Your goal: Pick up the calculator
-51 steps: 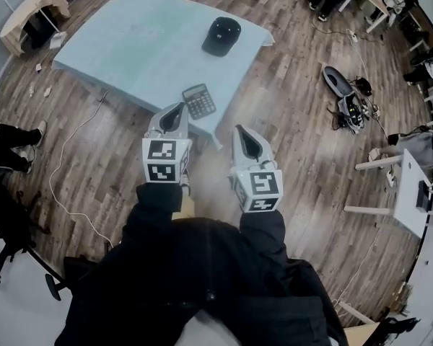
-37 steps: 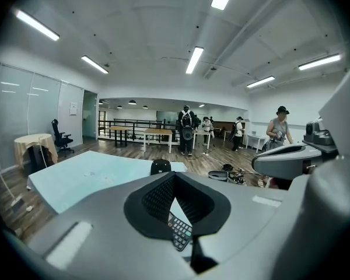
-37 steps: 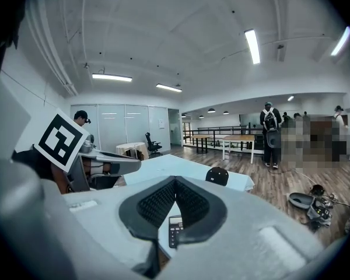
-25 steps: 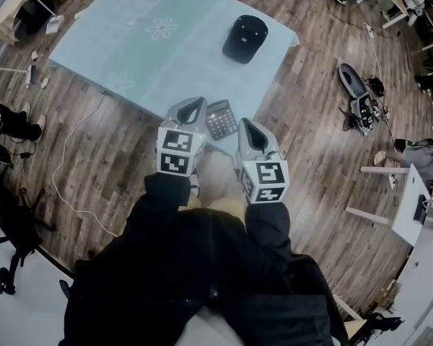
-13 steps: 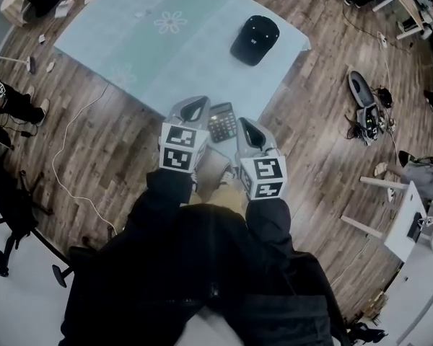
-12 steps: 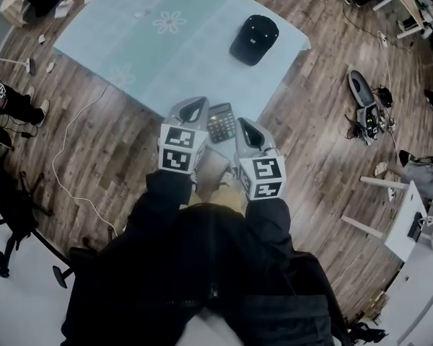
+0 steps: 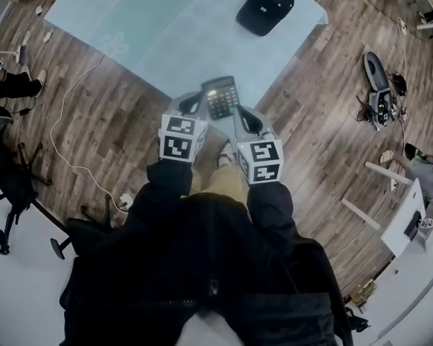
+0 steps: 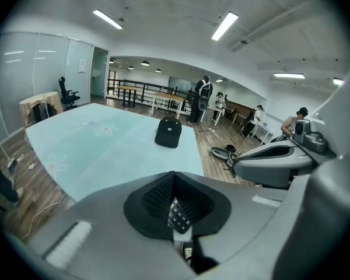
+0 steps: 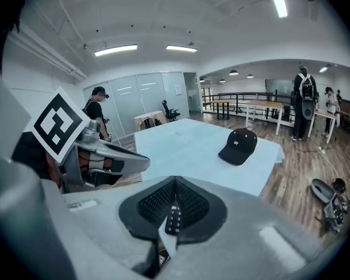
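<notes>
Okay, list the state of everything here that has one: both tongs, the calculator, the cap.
left tongs: shut, holding nothing
right tongs: shut, holding nothing
calculator: flat, keys up, at the near corner of the table, between the two tongs
black cap: resting on the table, apart from both tongs

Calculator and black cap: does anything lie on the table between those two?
Nothing. The head view shows only bare pale-blue tablecloth between the calculator and the cap.
</notes>
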Tool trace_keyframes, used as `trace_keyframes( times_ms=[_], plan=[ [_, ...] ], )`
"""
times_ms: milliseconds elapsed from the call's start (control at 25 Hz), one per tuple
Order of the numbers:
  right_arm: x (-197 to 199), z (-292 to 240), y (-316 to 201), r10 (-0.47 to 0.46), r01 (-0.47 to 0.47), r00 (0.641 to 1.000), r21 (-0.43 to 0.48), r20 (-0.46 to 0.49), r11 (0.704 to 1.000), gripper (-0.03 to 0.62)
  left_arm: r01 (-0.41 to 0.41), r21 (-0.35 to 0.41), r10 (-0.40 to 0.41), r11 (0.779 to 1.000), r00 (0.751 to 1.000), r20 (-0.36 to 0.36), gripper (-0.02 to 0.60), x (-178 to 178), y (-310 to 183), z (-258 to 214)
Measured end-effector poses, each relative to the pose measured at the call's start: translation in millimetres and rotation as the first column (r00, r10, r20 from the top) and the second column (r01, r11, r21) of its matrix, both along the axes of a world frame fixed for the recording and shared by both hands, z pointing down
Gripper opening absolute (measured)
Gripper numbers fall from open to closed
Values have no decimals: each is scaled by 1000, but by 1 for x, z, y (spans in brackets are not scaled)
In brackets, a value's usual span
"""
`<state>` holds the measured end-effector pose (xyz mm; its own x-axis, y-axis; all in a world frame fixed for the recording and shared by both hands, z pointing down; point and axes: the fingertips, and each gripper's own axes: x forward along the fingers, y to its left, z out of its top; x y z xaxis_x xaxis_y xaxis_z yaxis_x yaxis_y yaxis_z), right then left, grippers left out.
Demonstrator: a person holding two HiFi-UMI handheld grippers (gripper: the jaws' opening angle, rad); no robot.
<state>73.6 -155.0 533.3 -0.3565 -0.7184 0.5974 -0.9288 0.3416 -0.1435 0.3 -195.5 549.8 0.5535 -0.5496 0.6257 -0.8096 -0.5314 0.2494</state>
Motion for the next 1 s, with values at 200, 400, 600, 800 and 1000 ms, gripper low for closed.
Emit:
trace_keyframes(
  times_ms=[200, 400, 600, 800, 1000],
  plan=[
    [1, 45, -2, -35, 34, 999, -68, -20, 997, 2, 34, -99, -32, 995, 999, 21, 3, -5, 10, 48],
    [2, 76, -6, -58, 56, 998, -121, -19, 991, 2, 51, -140, -43, 989, 997, 57, 3, -8, 18, 80],
    [1, 96, -14, -82, 78, 997, -149, -16, 986, 2, 66, -164, -55, 984, 996, 73, 3, -8, 21, 97],
    [3, 119, -24, -100, 94, 995, -181, -21, 979, 2, 80, -192, -66, 978, 995, 80, 3, -11, 20, 115],
    [5, 138, -34, -108, 100, 994, -209, -26, 973, 2, 92, -224, -73, 970, 993, 91, 3, -15, 17, 134]
  ],
)
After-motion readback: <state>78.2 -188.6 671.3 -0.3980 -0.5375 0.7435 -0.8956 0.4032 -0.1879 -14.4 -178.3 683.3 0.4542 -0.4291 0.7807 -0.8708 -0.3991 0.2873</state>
